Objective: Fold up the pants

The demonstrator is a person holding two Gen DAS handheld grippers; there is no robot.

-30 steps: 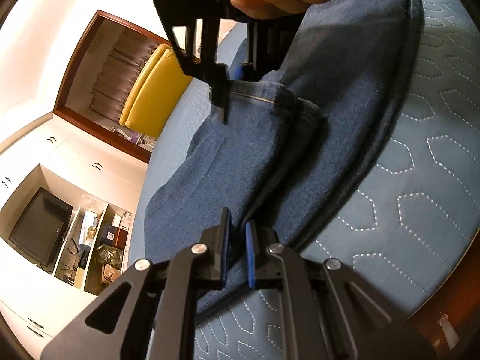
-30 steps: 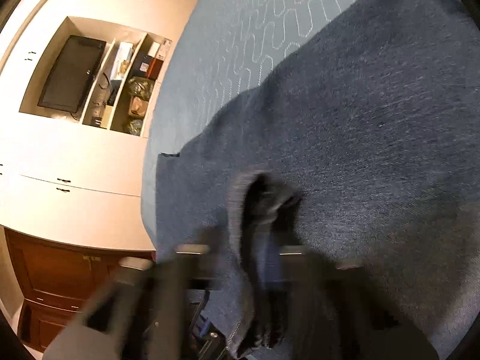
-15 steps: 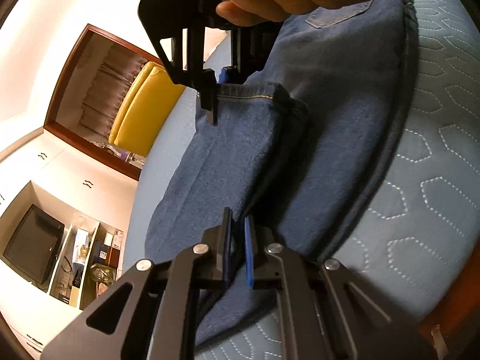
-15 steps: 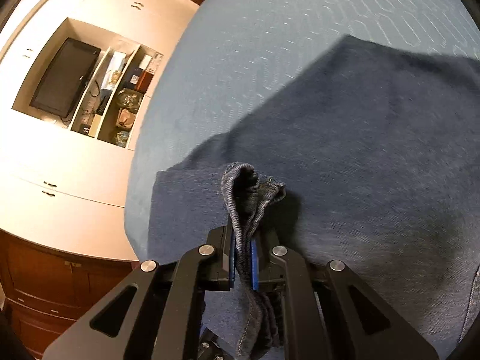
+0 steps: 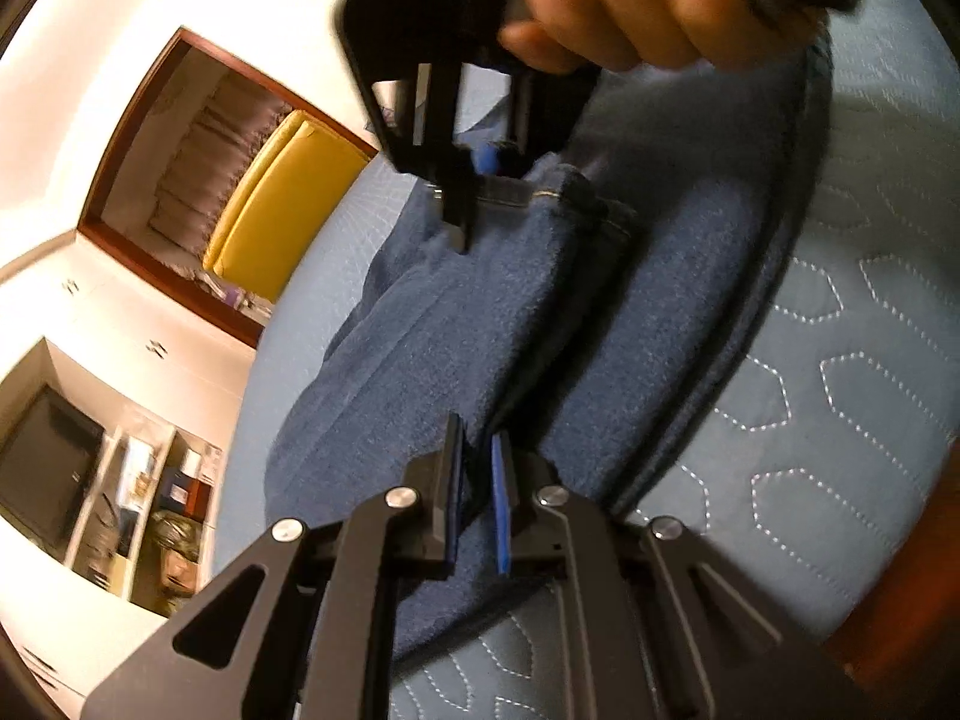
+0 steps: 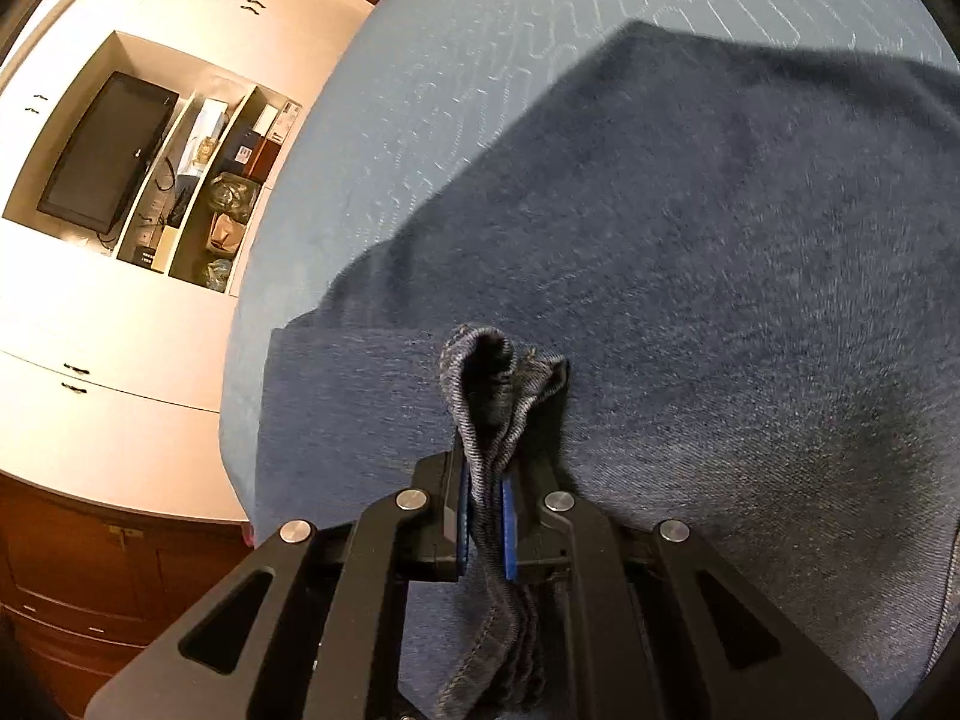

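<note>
Blue denim pants [image 5: 480, 330] lie on a light blue quilted bed [image 5: 840, 420], one part lifted and doubled over the rest. My left gripper [image 5: 478, 480] has a fold of the denim between its blue pads, and its jaws are opening slightly while the cloth still sits in them. Farther along that raised edge, a hand [image 5: 600, 0] holds my right gripper [image 5: 480, 180] on the stitched hem. In the right wrist view my right gripper [image 6: 483, 510] is shut on a bunched hem. Under it the pants [image 6: 690, 240] spread flat across the bed [image 6: 480, 60].
A white cabinet wall with a black screen [image 6: 108, 150] and cluttered shelves [image 6: 222, 210] stands past the bed's far side. A yellow chair [image 5: 270, 210] shows through a wood-framed opening. Dark wooden drawers [image 6: 90, 570] stand below left. The bed's wooden edge [image 5: 900, 630] runs at lower right.
Both grippers have carried the lifted denim edge a little across the bed. The hand and right gripper look larger in the left view. The gap between the left pads has widened slightly.
</note>
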